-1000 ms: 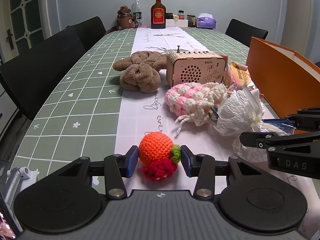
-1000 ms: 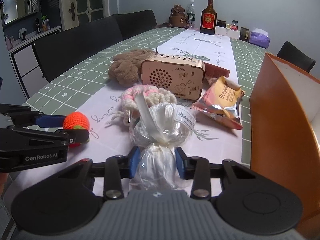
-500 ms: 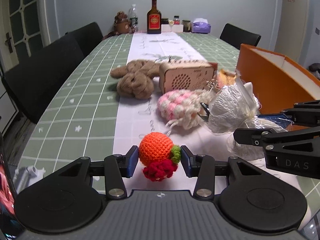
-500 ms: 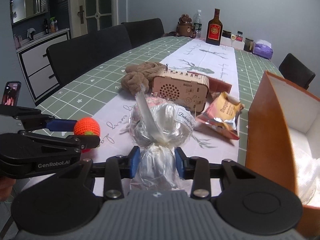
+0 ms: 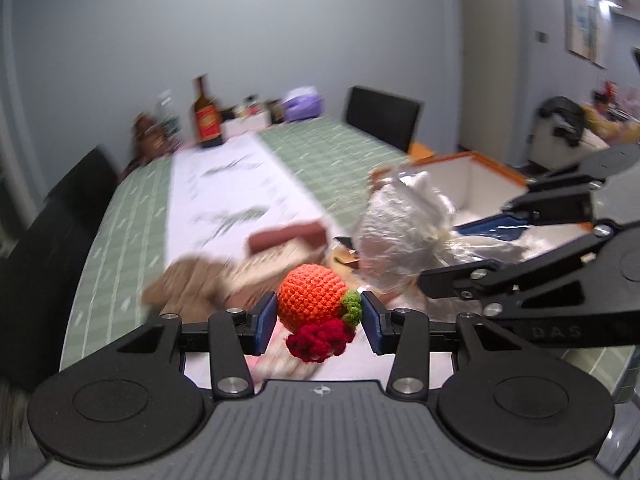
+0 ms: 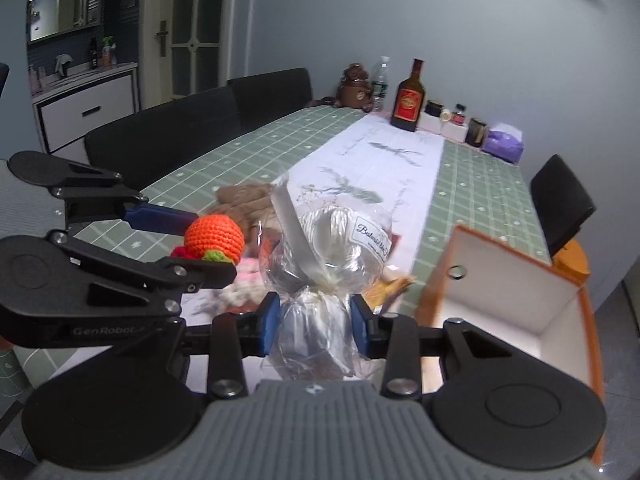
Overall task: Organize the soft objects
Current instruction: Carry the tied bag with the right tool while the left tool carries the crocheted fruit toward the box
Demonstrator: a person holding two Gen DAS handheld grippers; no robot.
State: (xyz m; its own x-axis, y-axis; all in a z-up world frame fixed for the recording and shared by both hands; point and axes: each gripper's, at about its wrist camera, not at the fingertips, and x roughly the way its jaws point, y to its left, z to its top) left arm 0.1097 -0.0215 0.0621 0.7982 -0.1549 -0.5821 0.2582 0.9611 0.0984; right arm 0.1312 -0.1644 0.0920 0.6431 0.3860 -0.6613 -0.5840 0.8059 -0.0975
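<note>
My left gripper (image 5: 319, 323) is shut on an orange crochet ball (image 5: 310, 298) with a green and red tuft, held well above the table; it also shows in the right wrist view (image 6: 215, 237). My right gripper (image 6: 313, 323) is shut on a clear plastic bag of white soft stuff (image 6: 334, 248), also lifted; the bag also shows in the left wrist view (image 5: 400, 236). An orange box with white inside (image 6: 516, 280) stands to the right, its opening below and right of the bag. A brown plush (image 5: 188, 284) and a pink-and-white crochet piece (image 6: 250, 276) lie on the table below.
A wooden radio (image 5: 276, 260) and a snack packet (image 6: 390, 284) lie among the soft things. A bottle (image 6: 408, 98), jars and a purple tissue pack (image 6: 504, 146) stand at the far end. Black chairs (image 6: 180, 136) line the sides.
Both grippers have risen with their loads and swung right, toward the orange box. The left wrist view is blurred by the motion.
</note>
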